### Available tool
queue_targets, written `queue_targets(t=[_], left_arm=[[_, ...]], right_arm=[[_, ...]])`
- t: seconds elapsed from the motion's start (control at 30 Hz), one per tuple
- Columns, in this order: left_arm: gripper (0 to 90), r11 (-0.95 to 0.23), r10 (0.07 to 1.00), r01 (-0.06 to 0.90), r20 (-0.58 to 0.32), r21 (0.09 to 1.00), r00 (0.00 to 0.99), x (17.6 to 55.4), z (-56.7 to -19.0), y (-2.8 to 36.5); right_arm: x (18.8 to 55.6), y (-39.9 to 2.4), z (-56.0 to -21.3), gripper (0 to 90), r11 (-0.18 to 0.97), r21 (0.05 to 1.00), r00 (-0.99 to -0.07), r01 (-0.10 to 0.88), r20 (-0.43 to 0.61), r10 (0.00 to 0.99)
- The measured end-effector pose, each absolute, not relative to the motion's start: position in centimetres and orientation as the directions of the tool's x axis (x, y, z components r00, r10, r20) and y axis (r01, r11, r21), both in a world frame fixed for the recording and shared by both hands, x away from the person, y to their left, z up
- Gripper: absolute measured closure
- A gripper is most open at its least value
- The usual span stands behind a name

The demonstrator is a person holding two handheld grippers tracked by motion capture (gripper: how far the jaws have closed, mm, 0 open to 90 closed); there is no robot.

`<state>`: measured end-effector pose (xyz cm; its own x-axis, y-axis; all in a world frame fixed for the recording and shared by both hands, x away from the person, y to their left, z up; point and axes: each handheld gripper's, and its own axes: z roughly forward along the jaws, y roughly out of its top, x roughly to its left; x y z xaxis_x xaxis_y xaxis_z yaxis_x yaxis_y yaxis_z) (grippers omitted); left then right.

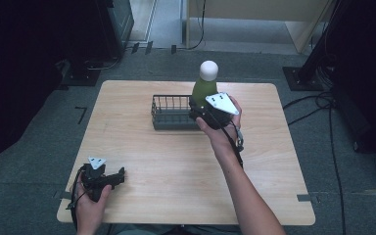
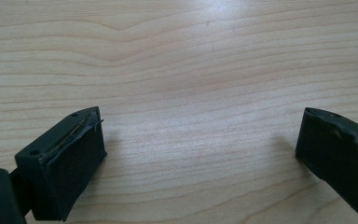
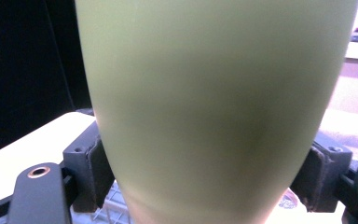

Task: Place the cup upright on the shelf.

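Observation:
A green bottle (image 1: 204,88) with a white round cap stands upright over the right end of a dark wire basket (image 1: 169,113) on the wooden table (image 1: 176,161). My right gripper (image 1: 201,110) is shut on the bottle's lower body. In the right gripper view the green bottle (image 3: 214,102) is held between both jaws, with basket wires just below it. Whether it rests on the basket floor I cannot tell. My left gripper (image 1: 122,174) rests near the table's front left corner, open, and in the left gripper view my left gripper (image 2: 200,149) has bare wood between its jaws.
The basket sits at the table's back centre, and its left part holds nothing I can see. Dark equipment stands and cables (image 1: 323,103) lie on the grey floor to the right and back left of the table.

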<state>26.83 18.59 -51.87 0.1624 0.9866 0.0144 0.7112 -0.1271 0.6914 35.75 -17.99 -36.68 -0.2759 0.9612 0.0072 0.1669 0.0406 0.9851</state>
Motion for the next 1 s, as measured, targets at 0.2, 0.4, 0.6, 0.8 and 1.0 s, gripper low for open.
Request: queue_targets(t=[0.2,0.4,0.6,0.8,1.0], left_arm=[[1.6,-0.126,0.987,0.711,0.013,0.692,0.162,26.8,-51.9,18.6],[1.6,-0.127,0.987,0.712,0.014,0.691,0.162,26.8,-51.9,18.6],[1.6,-0.127,0.987,0.712,0.014,0.691,0.163,26.8,-51.9,18.6],[1.6,-0.128,0.987,0.712,0.015,0.691,0.163,26.8,-51.9,18.6],[1.6,-0.128,0.986,0.711,0.015,0.691,0.163,26.8,-51.9,18.6]], right_arm=[[37.3,-17.9,-36.5,20.2,0.048,0.986,-0.26,0.161,-0.005,0.966],[38.5,-17.7,-36.4,20.2,0.046,0.985,-0.251,0.163,-0.004,0.968],[39.7,-17.3,-36.7,20.2,0.057,0.985,-0.248,0.164,-0.015,0.969],[40.7,-17.2,-37.6,20.2,0.067,0.983,-0.245,0.172,-0.023,0.969],[41.7,-17.3,-38.8,20.1,0.058,0.976,-0.236,0.212,-0.006,0.972]])
